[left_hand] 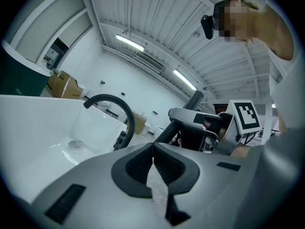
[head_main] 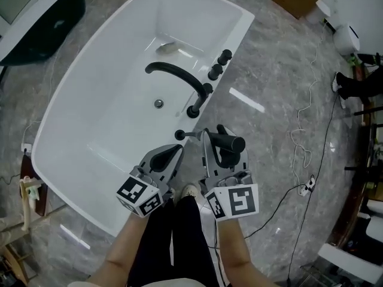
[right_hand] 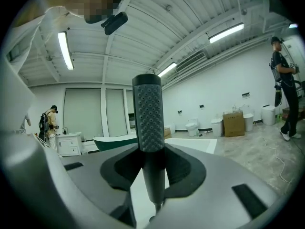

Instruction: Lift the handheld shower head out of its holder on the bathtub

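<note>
**Shower head in my right gripper, by the tub rim**

My right gripper [right_hand: 153, 162] is clamped on the handle of the black shower head [right_hand: 148, 111], which stands upright between its jaws. From my head view it sits just off the white bathtub [head_main: 119, 94] rim, near the arched black spout [head_main: 173, 73]. My left gripper [left_hand: 153, 162] has its jaws pressed together, empty, alongside.

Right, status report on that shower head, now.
Left gripper shut, empty. Right gripper shut on shower head, held upright. Faucet spout stands apart; nothing blocking.
</note>
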Motion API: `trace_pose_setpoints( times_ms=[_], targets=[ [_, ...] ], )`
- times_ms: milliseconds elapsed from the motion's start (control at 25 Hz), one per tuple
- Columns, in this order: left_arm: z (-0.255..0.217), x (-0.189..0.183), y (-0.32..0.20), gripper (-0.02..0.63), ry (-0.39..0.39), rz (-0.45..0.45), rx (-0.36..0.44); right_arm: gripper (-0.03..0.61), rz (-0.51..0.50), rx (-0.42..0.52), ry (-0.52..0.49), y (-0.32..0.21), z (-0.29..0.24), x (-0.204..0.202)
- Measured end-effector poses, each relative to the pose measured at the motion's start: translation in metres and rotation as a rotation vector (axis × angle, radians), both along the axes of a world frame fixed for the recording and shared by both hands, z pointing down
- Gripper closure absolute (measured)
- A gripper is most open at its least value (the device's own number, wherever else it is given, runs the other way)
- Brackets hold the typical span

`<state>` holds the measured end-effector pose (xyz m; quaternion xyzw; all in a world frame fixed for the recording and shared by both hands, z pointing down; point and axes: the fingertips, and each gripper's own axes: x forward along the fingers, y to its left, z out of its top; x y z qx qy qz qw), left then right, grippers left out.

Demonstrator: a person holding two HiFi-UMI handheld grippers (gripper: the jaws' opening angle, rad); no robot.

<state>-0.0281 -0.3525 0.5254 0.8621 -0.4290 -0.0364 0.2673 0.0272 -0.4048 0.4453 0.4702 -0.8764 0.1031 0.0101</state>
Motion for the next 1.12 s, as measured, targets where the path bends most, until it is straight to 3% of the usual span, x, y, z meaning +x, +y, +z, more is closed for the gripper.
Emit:
trace_pose_setpoints(
  times_ms=[280, 600, 1000, 1120],
  targets=[
    [-0.064, 0.030, 0.004, 0.601, -0.016, 0.108, 0.070, 0.440, 0.076, 0.020, -0.088, 0.014, -0.069, 0.052],
    [-0.119, 0.065, 0.025, 0.601, 0.001, 0.216, 0.135, 0.442, 0.196, 0.111, -0.141, 0.048, -0.143, 0.123],
    [-0.194, 0.153, 0.061, 0.601, 0.066, 0.456, 0.236, 0.442, 0.386, 0.209, -0.178, 0.115, -0.222, 0.232],
    [-0.212, 0.182, 0.076, 0.601, 0.075, 0.571, 0.252, 0.442, 0.460, 0.214, -0.194, 0.141, -0.243, 0.277]
  ],
)
